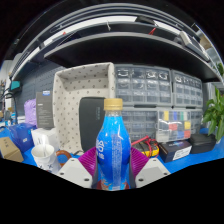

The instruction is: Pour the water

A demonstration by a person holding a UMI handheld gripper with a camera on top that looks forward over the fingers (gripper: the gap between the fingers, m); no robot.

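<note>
A blue plastic bottle (112, 148) with a yellow cap stands upright between my fingers, its label showing white letters. My gripper (112, 172) is shut on the bottle: the purple pads (87, 163) press against its lower body on both sides. The bottle appears lifted above the table. To the left and lower down stands a white paper cup (43, 155) among clutter on the table.
Behind the bottle stands a patterned beige box (78, 100) and a dark box. Grey drawer cabinets (155, 88) fill the back right under a shelf. A green plant (214, 112) is at the far right, a black case (185, 146) below it.
</note>
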